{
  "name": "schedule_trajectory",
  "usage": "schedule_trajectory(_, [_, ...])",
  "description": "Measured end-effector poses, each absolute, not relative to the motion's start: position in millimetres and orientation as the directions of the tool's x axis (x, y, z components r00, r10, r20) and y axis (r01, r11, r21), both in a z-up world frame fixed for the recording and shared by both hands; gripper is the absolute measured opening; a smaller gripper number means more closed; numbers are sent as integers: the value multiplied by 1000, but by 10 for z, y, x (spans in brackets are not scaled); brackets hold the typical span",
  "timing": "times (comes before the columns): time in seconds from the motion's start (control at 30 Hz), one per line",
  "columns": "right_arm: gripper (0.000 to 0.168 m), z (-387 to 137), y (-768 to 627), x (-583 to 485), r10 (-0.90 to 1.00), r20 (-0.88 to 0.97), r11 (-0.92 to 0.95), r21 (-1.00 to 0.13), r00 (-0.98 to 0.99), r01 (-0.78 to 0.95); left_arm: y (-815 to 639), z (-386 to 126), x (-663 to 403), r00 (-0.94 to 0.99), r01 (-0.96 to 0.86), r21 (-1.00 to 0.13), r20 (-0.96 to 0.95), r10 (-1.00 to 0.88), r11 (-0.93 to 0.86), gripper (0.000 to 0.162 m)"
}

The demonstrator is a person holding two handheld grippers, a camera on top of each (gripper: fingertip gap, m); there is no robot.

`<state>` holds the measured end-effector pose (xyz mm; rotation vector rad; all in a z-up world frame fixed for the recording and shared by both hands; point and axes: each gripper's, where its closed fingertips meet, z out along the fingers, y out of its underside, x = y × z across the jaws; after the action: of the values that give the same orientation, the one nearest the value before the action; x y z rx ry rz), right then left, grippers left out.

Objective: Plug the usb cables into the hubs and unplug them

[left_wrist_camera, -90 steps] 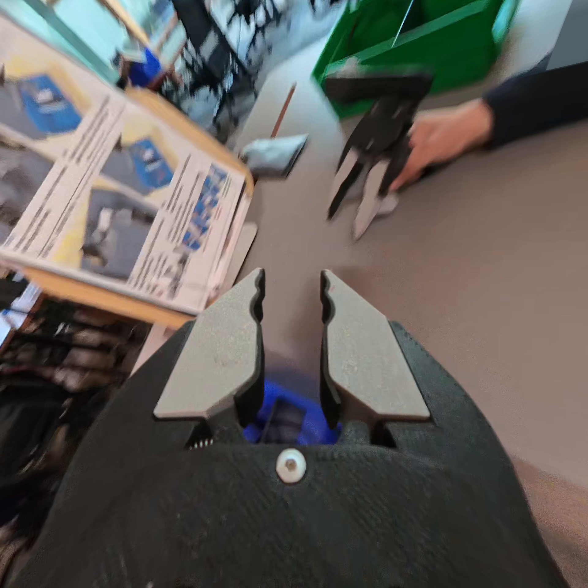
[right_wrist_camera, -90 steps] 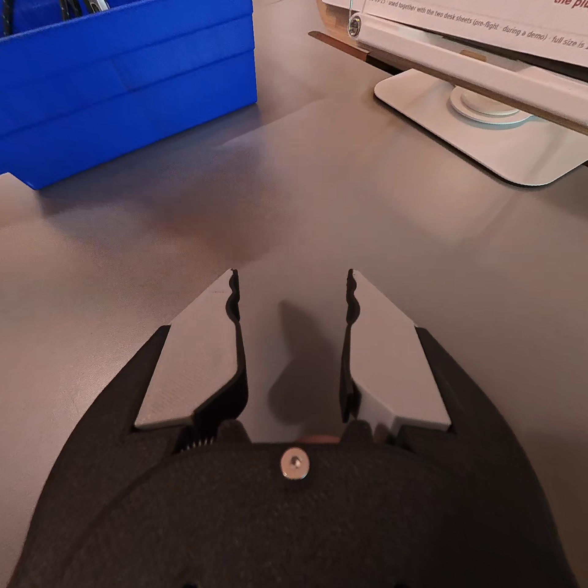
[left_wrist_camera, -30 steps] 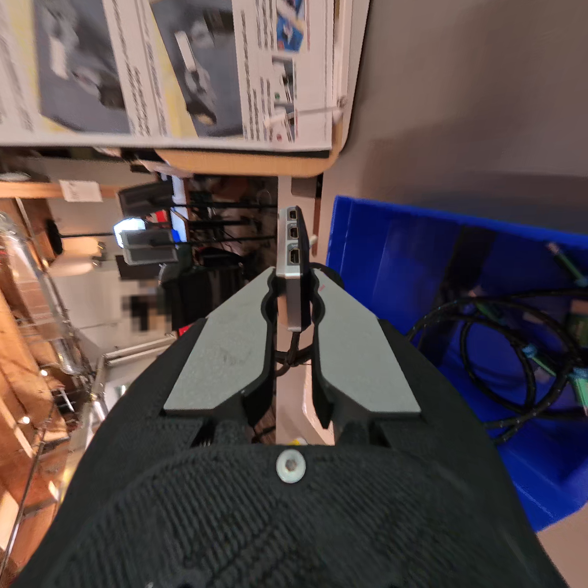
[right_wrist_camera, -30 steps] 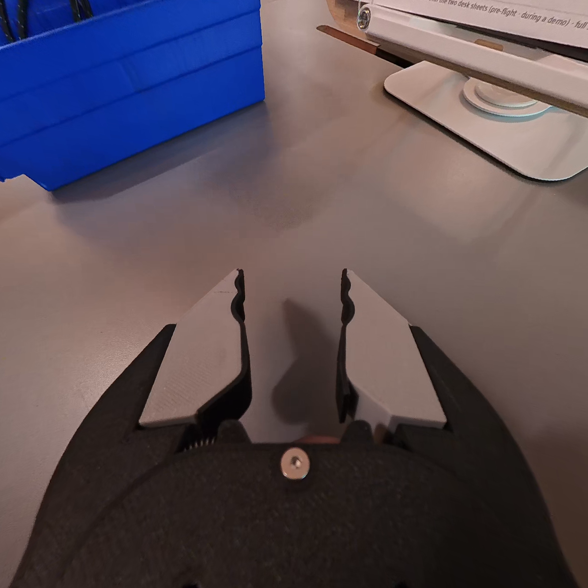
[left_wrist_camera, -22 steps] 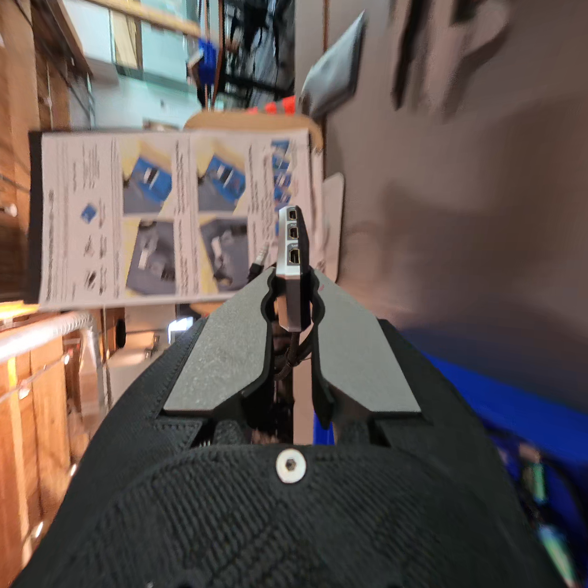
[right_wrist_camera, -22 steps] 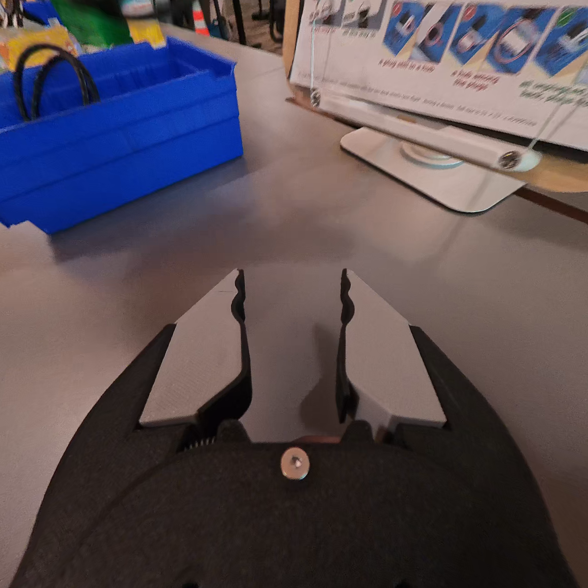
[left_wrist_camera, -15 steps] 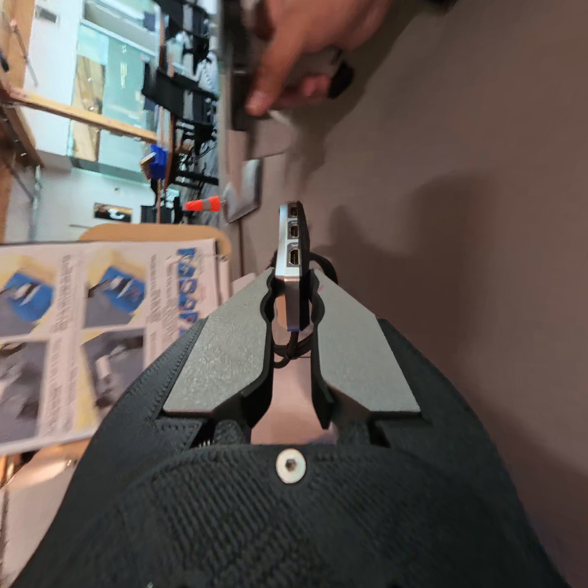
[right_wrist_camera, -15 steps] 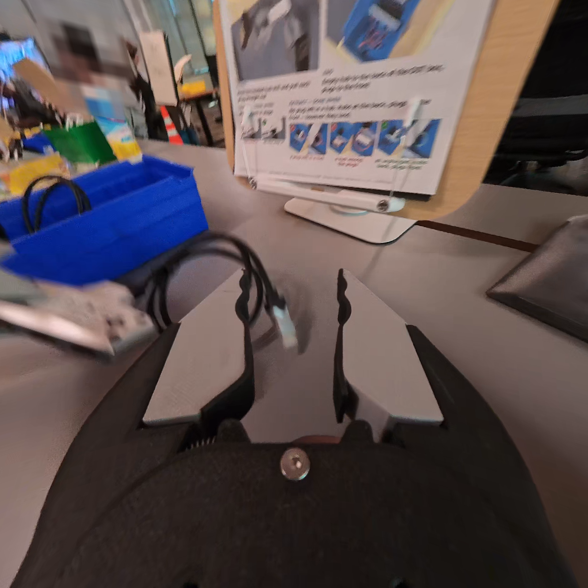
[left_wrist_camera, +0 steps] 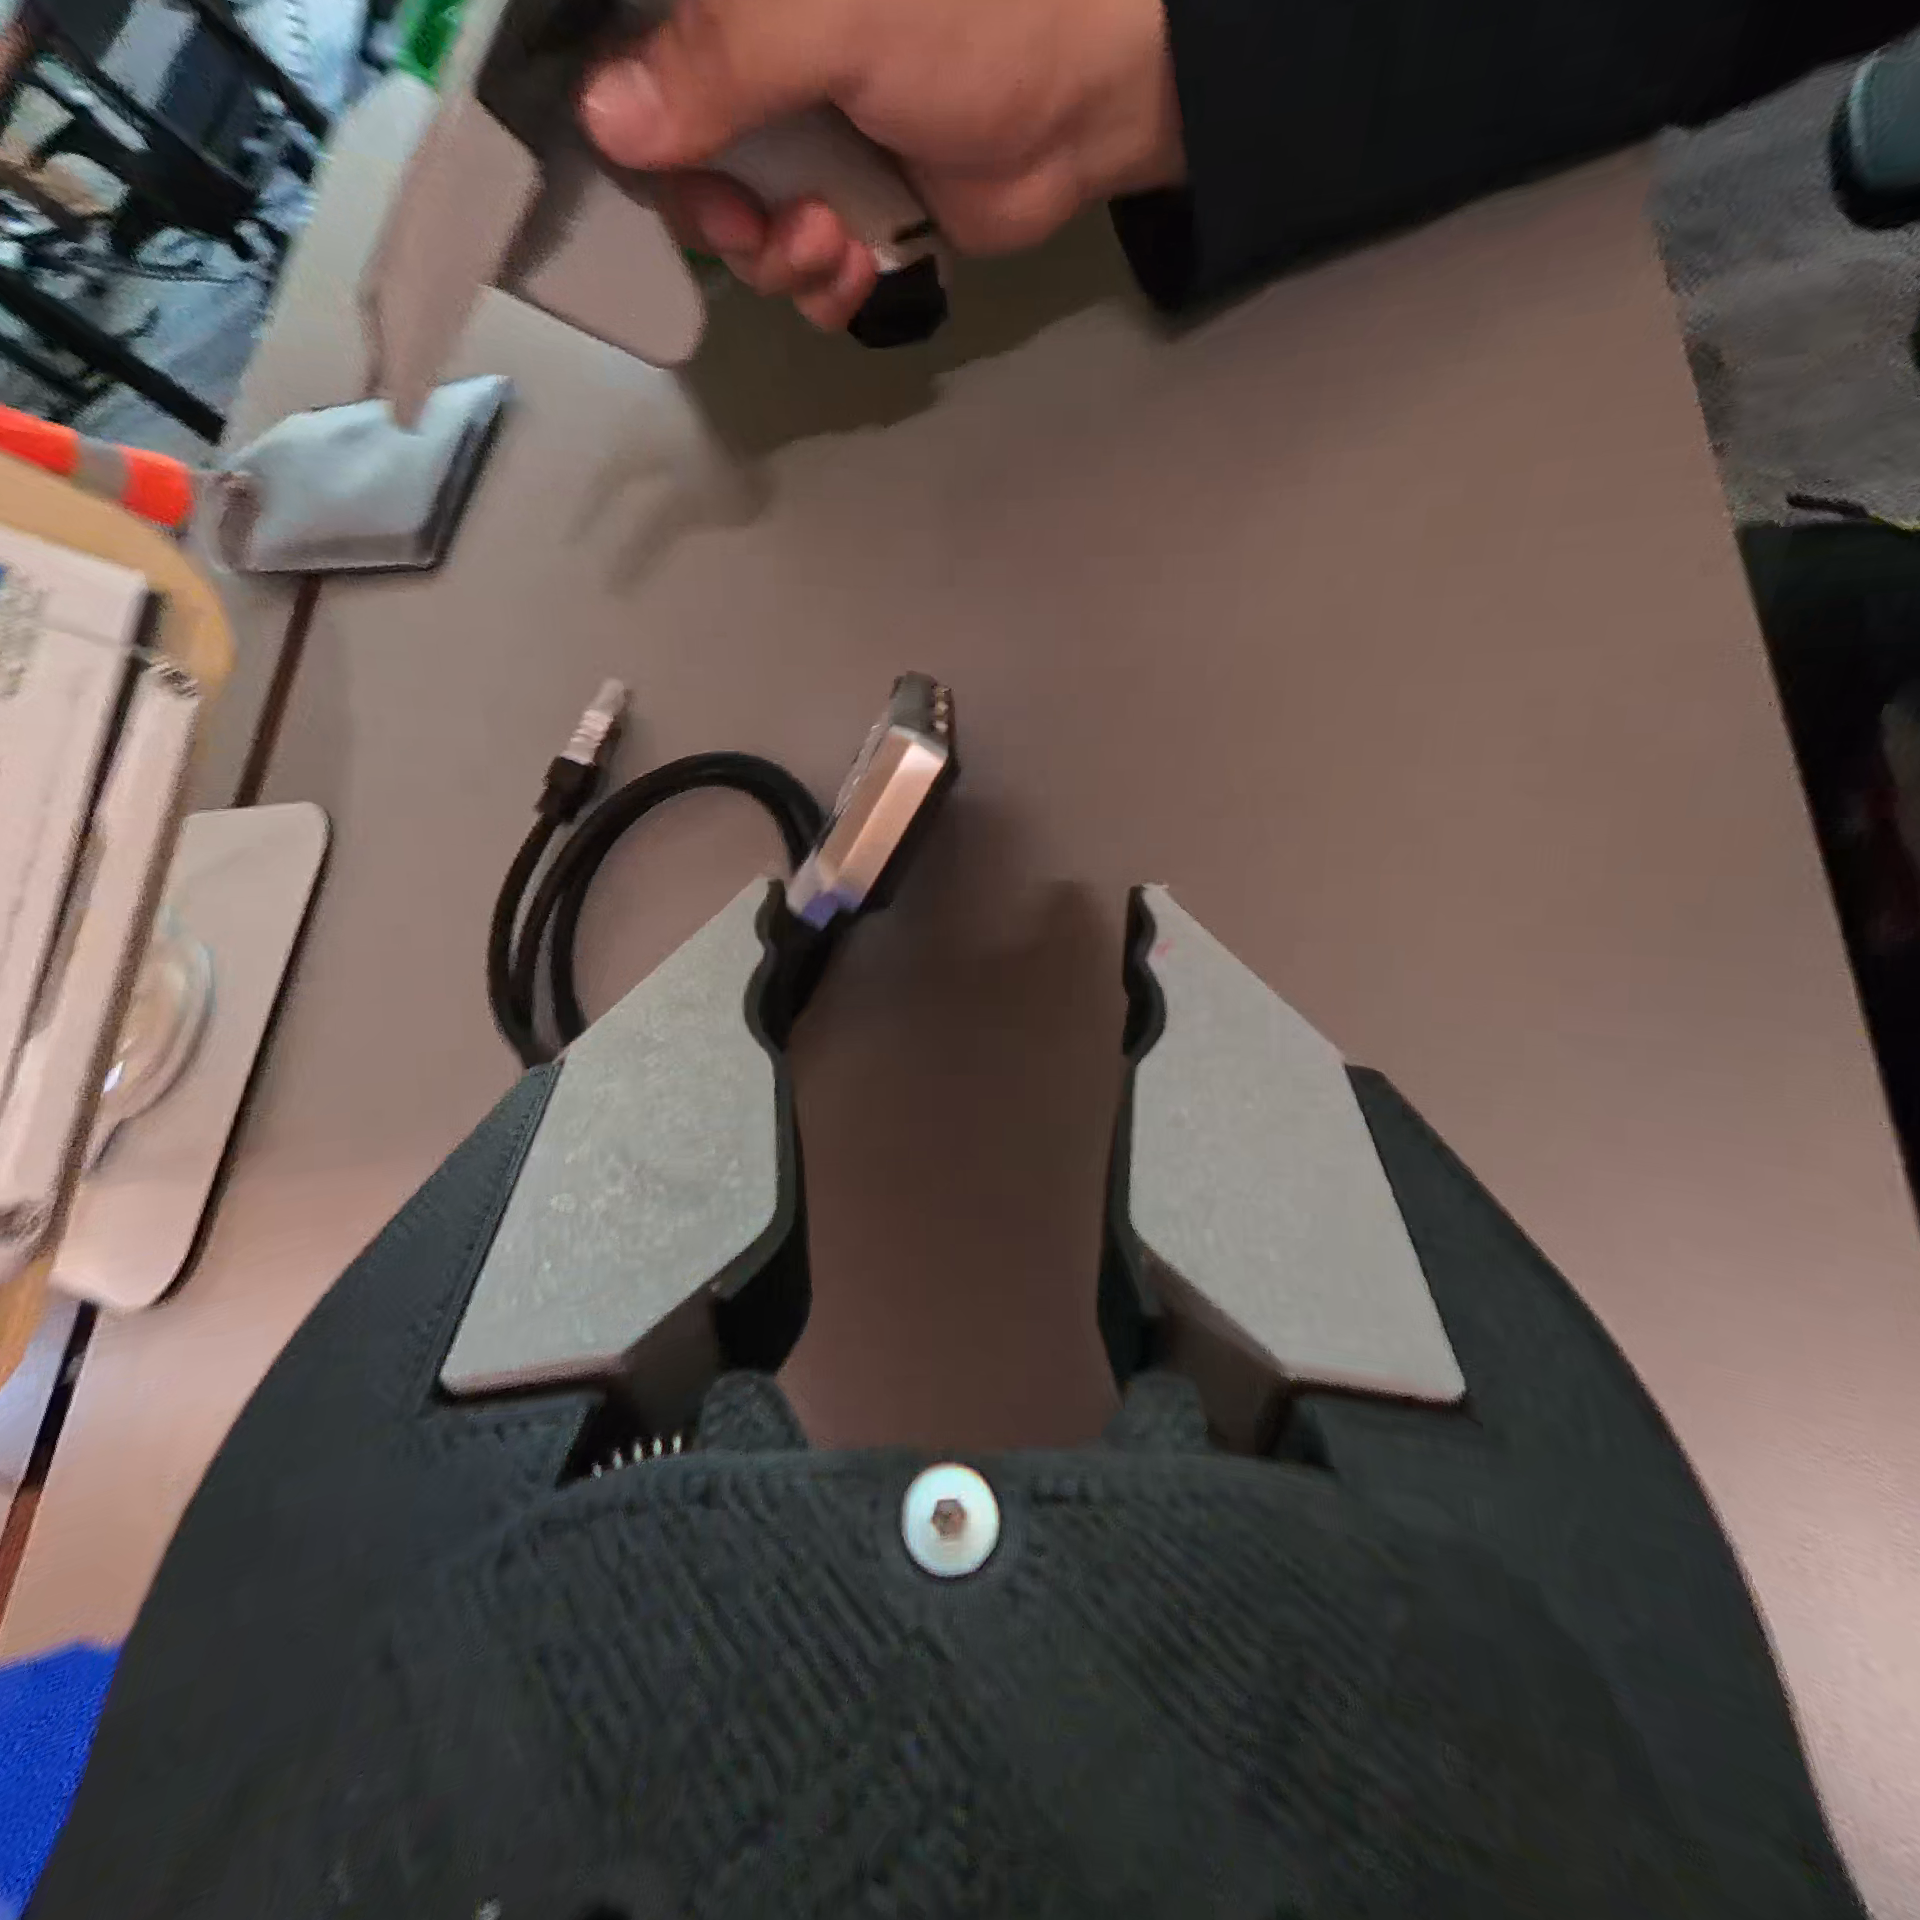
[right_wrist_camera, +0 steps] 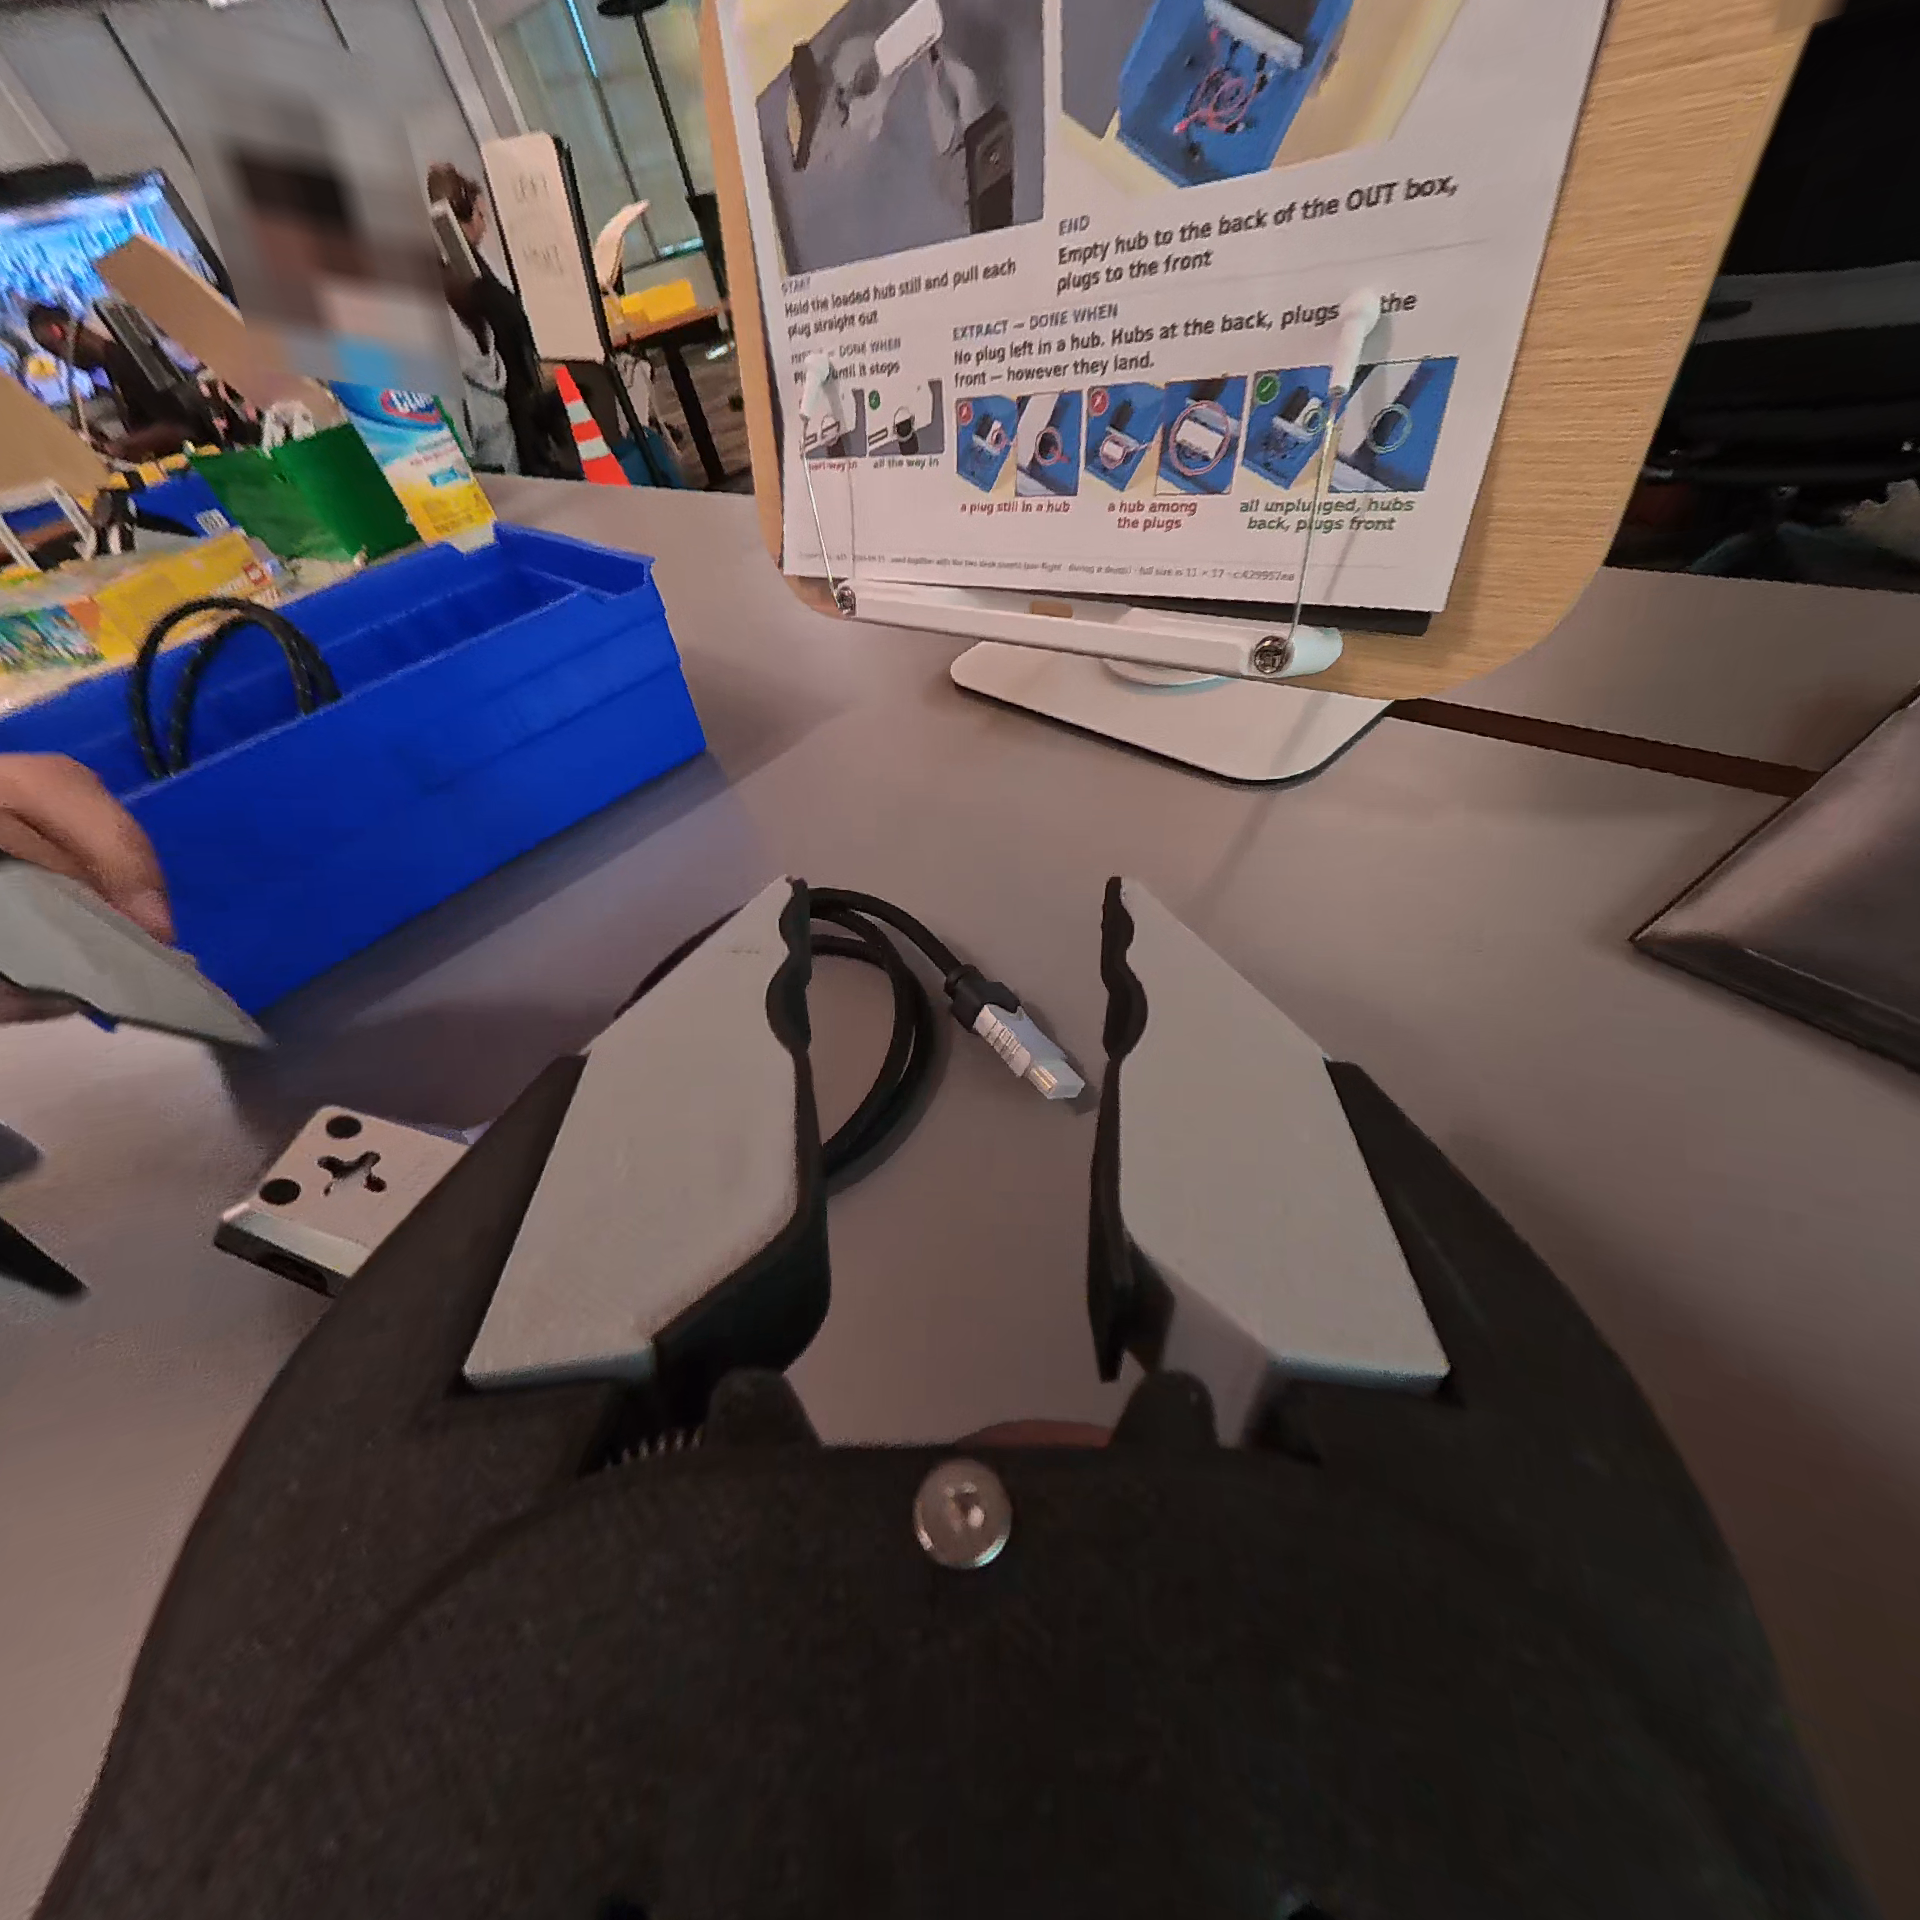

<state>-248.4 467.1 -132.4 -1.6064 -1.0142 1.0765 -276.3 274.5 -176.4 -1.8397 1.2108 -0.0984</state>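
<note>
Fingers of left gripper (left_wrist_camera: 951,914) spread, empty; silver hub (left_wrist_camera: 883,805) on table (left_wrist_camera: 1299,623) at 11 o'clock touching its left fingertip. Right gripper (right_wrist_camera: 951,904) spread, straddling cable plug (right_wrist_camera: 1023,1044).

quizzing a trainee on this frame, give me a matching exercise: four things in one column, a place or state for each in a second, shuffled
Things:
1. left gripper
2. hub
3. plug
4. bin

Places or states:
A. lying on the table between the right gripper's fingertips
B. open, nothing clamped
C. blue, black cable loops sticking up from it
D. silver, by the left gripper's left fingertip, cable coiled beside it

Pairs: 1-B, 2-D, 3-A, 4-C
</note>
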Motion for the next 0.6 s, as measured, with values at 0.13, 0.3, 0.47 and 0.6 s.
schedule_trajectory(0.13, [53,-1355,4620,-2527,951,-133,-186,-967,278,173,2512,-1603,-2879,645,-592,-791,-350,-679,-154,56])
schedule_trajectory(0.3, [53,-1458,4590,-2583,955,-124,-182,-962,270,203,2044,-1635,-2326,672,-457,-882,-256,-695,-117,50])
schedule_trajectory(0.47, [54,-1555,4525,-2636,962,-89,-151,-960,258,234,1862,-1972,-1896,631,-345,-909,-39,-775,-235,47])
schedule_trajectory(0.6, [57,-1676,4532,-2630,954,-35,-119,-956,297,267,2252,-1953,-2159,741,-426,-884,-219,-635,-192,34])
